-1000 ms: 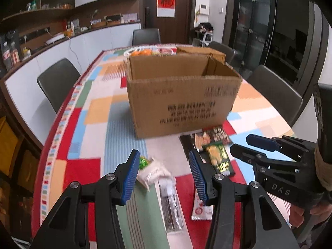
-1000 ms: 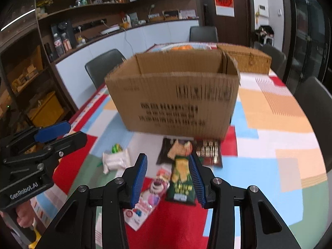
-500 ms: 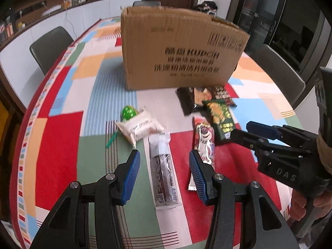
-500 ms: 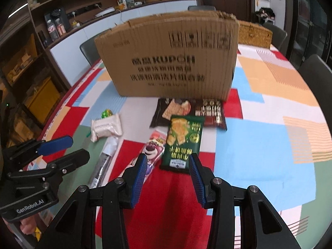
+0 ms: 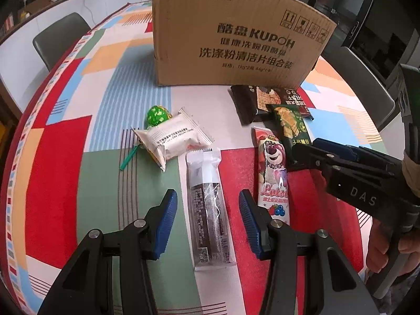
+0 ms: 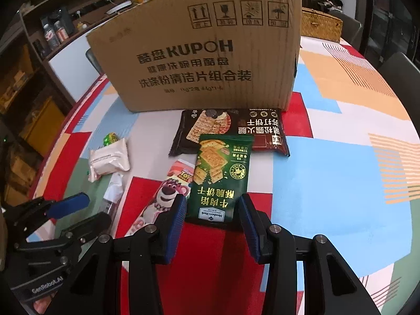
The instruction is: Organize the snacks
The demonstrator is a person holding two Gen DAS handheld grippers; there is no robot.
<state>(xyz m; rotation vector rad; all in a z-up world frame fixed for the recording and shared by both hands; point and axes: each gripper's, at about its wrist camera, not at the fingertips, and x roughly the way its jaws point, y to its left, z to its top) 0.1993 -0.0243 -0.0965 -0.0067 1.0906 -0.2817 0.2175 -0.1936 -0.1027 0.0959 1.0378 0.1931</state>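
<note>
Both jaws open, left gripper (image 5: 207, 207) straddling the clear-wrapped bar (image 5: 210, 210) at lower centre, right gripper (image 6: 211, 219) around the green cracker packet (image 6: 221, 178) mid-frame: risk of slick, flat wrappers slipping or snagging the overlapped Lotso bar (image 6: 162, 199).

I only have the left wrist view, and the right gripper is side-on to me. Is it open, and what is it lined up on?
Observer: The right gripper is open, with one finger on either side of the near end of the green cracker packet. It is not closed on it.
Operator: That near end is hidden from me. How does it lie?
Observer: It lies flat on a red patch of the tablecloth, and a white label is printed across that end.
Operator: Anything behind the box?
Observer: A woven basket stands behind the right corner of the cardboard box.
</note>
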